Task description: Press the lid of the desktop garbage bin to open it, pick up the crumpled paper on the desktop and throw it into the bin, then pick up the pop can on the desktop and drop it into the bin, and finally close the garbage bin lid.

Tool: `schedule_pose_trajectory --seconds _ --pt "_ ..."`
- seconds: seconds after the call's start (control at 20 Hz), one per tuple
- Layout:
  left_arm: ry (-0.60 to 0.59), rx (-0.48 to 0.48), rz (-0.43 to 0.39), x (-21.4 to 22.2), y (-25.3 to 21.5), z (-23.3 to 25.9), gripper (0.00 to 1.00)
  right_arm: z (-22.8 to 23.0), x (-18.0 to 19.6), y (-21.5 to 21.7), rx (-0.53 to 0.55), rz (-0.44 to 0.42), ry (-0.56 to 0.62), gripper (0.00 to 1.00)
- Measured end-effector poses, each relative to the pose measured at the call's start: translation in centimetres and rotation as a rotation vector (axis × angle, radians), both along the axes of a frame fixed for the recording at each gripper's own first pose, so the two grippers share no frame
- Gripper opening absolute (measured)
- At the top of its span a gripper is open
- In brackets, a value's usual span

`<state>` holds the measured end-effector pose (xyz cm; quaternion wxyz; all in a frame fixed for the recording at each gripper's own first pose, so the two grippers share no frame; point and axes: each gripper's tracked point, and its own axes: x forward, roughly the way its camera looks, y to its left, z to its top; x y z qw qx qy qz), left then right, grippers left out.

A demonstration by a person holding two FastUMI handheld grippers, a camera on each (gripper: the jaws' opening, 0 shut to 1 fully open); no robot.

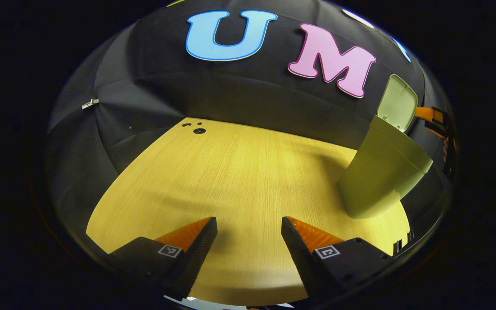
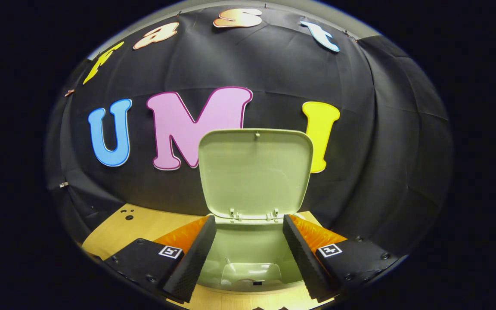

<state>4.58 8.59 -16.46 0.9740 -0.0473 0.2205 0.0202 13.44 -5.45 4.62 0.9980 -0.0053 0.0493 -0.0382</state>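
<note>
Bin lid stands upright, hinged at the rear rim, mouth exposed. Right gripper hovers directly over the opening, fingers spread, nothing between them. Left gripper sits low over bare wooden desktop, fingers also spread and holding nothing. From the left gripper view the bin stands toward the desk's right side, lid up, with the other gripper just behind it. Can't tell what's inside the bin.

wall: black cloth | desk: light wood | light: dim
</note>
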Motion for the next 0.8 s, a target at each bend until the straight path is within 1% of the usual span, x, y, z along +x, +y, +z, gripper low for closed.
schedule_pose_trajectory --seconds 0.15,0.3,0.5,0.6,0.7,0.75,0.8 --pt "0.004 -0.011 0.011 -0.2 0.0 -0.4 0.96 3.4 0.4 0.0 0.01 0.009 -0.055 0.98" --pt "0.008 -0.019 0.022 -0.5 0.1 -0.8 0.96 6.7 1.4 -0.8 -0.018 0.004 -0.098 0.97" --pt "0.009 -0.028 0.05 -0.8 0.6 -1.0 0.96 10.9 2.8 -0.6 -0.03 0.02 -0.163 0.97" --pt "0.011 -0.035 0.064 -0.9 0.7 -1.2 0.96 11.9 4.1 -0.8 -0.035 0.026 -0.187 0.97" --pt "0.007 -0.046 0.077 -1.0 0.9 -1.1 0.96 12.6 5.2 -0.7 -0.032 0.032 -0.177 0.97" --pt "0.003 -0.052 0.086 -1.1 1.0 -1.1 0.96 12.7 5.8 -0.5 -0.021 0.035 -0.171 0.94" --pt "-0.001 -0.056 0.096 -1.0 1.1 -1.0 0.96 13.0 6.4 -0.4 -0.01 0.041 -0.167 0.97"
